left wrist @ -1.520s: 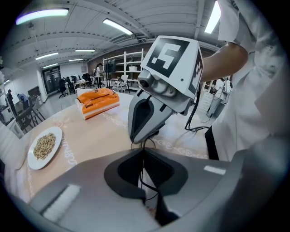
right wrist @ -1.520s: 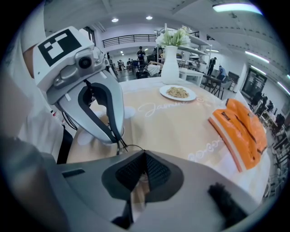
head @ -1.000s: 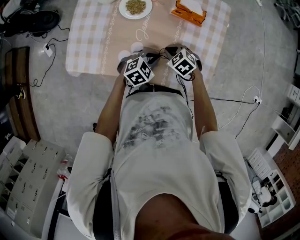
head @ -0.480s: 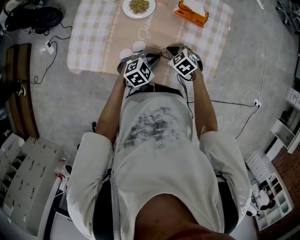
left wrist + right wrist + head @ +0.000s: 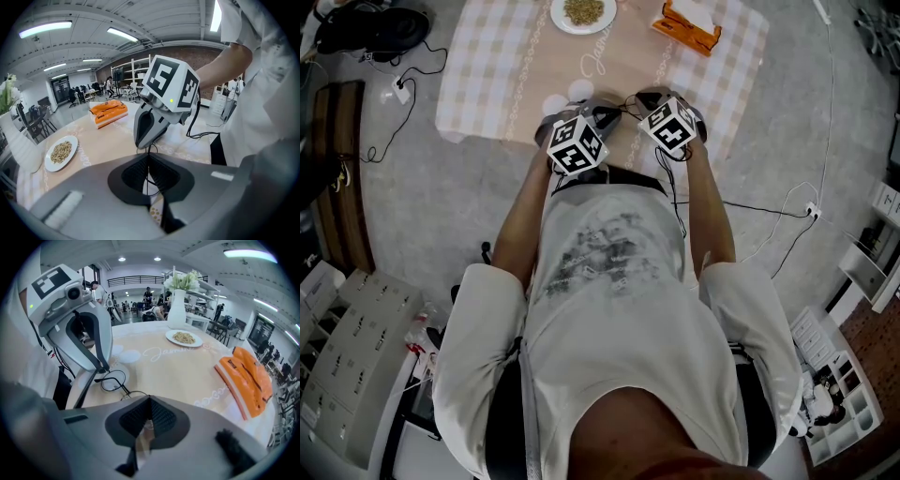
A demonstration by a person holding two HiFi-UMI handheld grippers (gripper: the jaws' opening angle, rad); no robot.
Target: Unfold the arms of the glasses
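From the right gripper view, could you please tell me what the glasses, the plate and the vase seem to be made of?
The glasses have thin dark wire rims, probably metal, and clear lenses that the cloth shows through. The plate is smooth white, likely ceramic, though melamine would look alike. The vase is white, ceramic or plastic; I cannot tell which.

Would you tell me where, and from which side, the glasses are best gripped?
Probably at the wire rim by a hinge, coming steeply from above at the frame's outer end: the glasses are thin wire round circular lenses, so only the rim offers purchase.
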